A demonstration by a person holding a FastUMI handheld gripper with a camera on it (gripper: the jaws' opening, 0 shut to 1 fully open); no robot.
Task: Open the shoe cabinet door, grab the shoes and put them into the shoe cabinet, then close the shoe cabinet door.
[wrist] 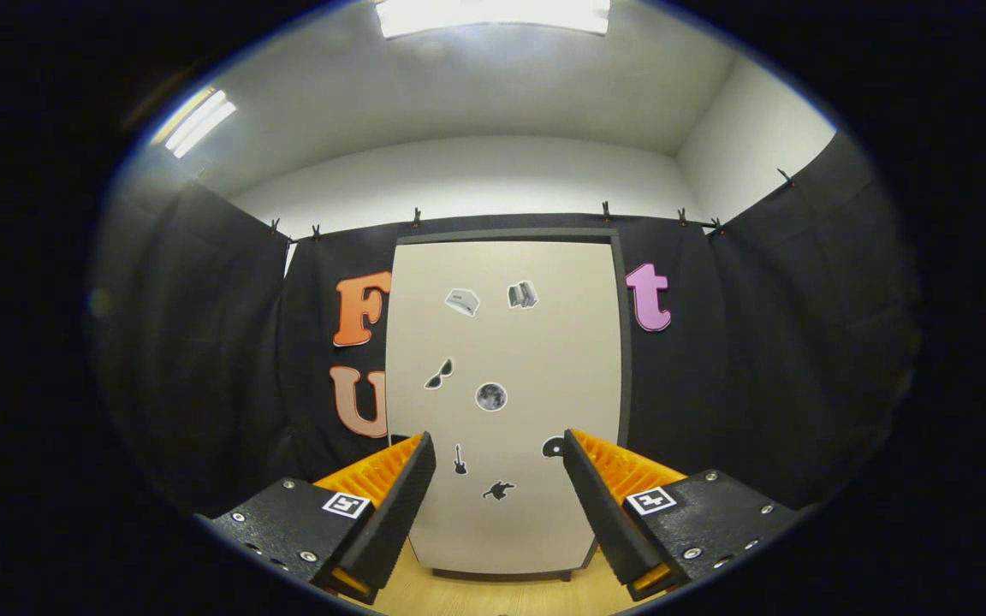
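The shoe cabinet (506, 342) stands straight ahead against the black cloth wall. Its pale beige door (536, 359) is closed and carries several small dark stickers. My gripper (500, 449) is held some way back from the cabinet, pointing at the lower half of the door. Its fingers (412, 488) stand wide apart, open, with nothing between them.
A light wooden floor (493, 595) runs from under the fingers to the cabinet's foot. Black cloth walls close in on the left, right and behind the cabinet. White ceiling and lamps are above.
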